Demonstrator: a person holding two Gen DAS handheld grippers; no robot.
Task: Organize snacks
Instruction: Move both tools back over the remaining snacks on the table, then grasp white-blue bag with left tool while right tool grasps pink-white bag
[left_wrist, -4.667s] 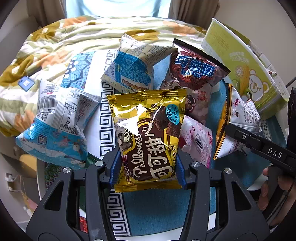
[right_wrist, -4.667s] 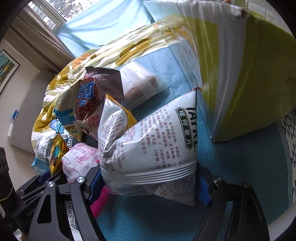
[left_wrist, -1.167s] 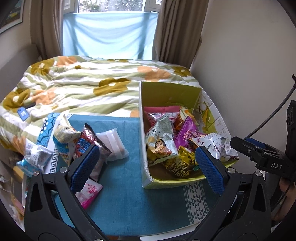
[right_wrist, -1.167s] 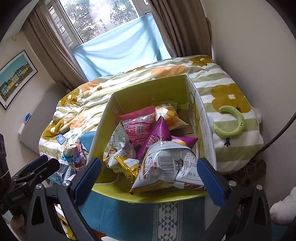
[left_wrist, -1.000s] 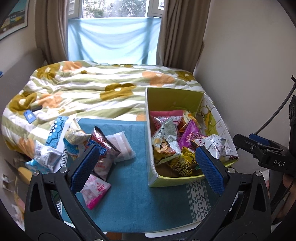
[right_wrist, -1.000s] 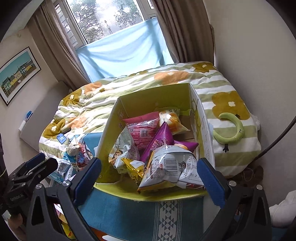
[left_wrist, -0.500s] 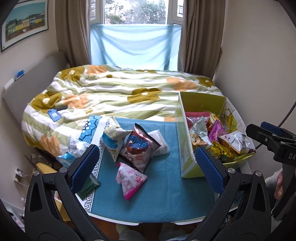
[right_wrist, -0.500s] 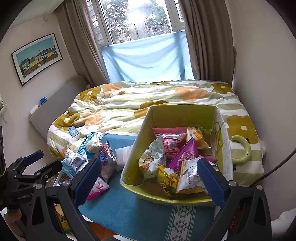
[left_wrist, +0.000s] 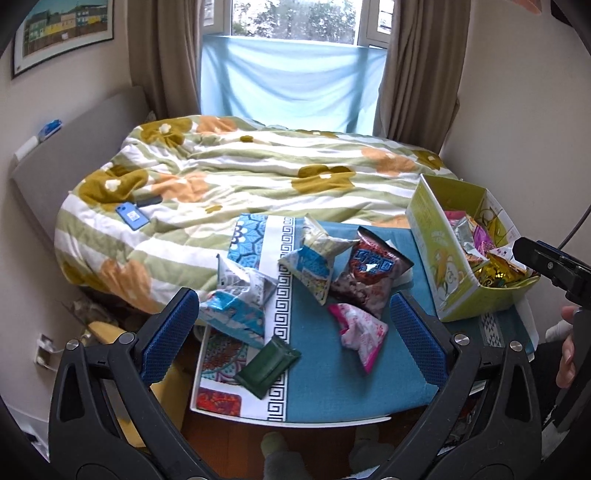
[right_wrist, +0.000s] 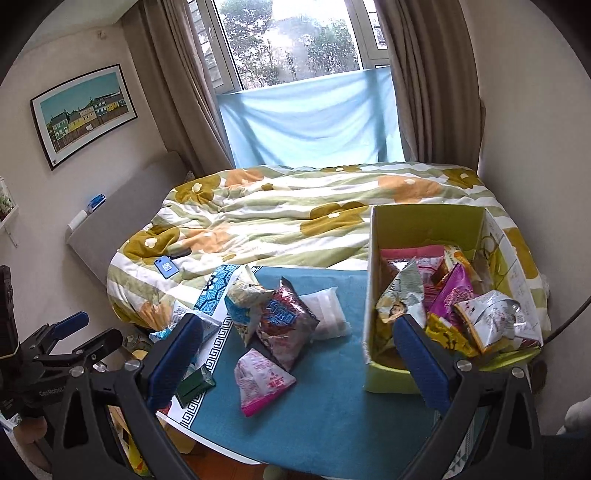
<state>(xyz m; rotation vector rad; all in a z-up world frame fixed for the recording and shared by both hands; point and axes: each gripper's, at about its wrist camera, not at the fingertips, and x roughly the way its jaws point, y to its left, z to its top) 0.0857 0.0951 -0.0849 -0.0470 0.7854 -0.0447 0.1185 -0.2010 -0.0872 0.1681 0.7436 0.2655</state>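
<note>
Left wrist view shows our left gripper (left_wrist: 295, 328) spread wide and empty, high over the table (left_wrist: 332, 391); our right gripper (right_wrist: 295, 354) hangs just as wide, holding nothing. Loose snacks lie on the cloth: a pink bag (left_wrist: 360, 332) at 5 o'clock of the pile, a maroon bag (left_wrist: 369, 273) at centre, a green bar (left_wrist: 266, 367) at 7. The box (right_wrist: 373, 295) stands at 3 o'clock, already crowded. We should probably drop onto the pink bag first, pinch it across its narrow seam, then lift clear of the box wall.
</note>
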